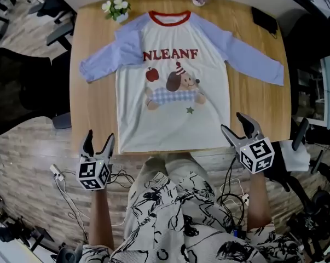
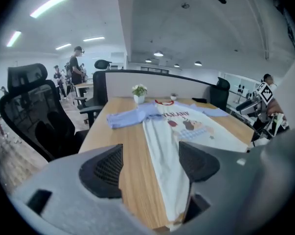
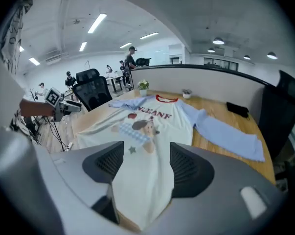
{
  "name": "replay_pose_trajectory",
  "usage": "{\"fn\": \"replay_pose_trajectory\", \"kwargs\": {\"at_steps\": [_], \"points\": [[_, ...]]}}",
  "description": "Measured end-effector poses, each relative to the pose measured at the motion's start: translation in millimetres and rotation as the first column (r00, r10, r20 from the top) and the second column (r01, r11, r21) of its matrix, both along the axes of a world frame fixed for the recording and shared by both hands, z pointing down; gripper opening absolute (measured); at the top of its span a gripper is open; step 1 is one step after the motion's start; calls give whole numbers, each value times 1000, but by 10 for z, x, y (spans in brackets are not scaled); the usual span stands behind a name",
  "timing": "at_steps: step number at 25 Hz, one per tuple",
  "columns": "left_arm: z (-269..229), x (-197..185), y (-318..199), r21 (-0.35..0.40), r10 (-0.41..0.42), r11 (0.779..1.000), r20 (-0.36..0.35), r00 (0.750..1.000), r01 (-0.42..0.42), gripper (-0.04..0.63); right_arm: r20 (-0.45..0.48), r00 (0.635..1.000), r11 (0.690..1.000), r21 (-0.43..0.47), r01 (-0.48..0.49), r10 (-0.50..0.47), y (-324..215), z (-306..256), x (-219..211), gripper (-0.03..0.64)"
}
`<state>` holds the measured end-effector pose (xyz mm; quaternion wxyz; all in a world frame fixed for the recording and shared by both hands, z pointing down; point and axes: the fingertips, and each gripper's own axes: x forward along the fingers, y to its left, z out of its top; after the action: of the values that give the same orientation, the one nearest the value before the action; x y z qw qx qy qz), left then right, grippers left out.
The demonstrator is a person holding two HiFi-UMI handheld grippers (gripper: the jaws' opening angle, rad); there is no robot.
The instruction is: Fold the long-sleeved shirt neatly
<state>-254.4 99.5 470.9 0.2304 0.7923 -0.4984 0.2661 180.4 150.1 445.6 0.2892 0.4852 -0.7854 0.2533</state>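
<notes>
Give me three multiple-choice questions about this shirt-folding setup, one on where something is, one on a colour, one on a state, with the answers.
1. Where does the pot of white flowers stand?
A) on the table, beyond the shirt's shoulder
B) on the shirt's hem
C) on the floor

2. What colour are the sleeves?
A) red
B) pale blue
C) green

3. How do the jaws of the left gripper and right gripper stand?
A) shut on the hem
B) apart, gripping nothing
C) shut on a sleeve

Answers:
1 A, the pot sits at the table's far edge by the shoulder.
2 B, both sleeves are pale blue against the white body.
3 B, each gripper view shows its pads apart, pressing on no cloth.
</notes>
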Motion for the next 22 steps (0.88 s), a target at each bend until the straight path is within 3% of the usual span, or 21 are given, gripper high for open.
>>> {"fn": "replay_pose_trajectory", "kwargs": {"at_steps": [6,11,16,22], "points": [[-346,-222,-646,33,-110,994,48,993,108,360,-43,981,973,126,193,-189,-1032,-1009,-570,316],[-347,-334,-1063,55,-185,982,61,981,181,360,-60,922,887,254,386,-384,-1783,-1471,-1441,324],[-94,-468,-1487,44,-201,979,42,979,199,353,-51,867,819,303,487,-496,-2412,-1519,-2467,324],[326,-735,-1928,20,-225,974,7,974,224,337,9,824,800,247,547,-566,-3108,-1140,-3724,324]]}}
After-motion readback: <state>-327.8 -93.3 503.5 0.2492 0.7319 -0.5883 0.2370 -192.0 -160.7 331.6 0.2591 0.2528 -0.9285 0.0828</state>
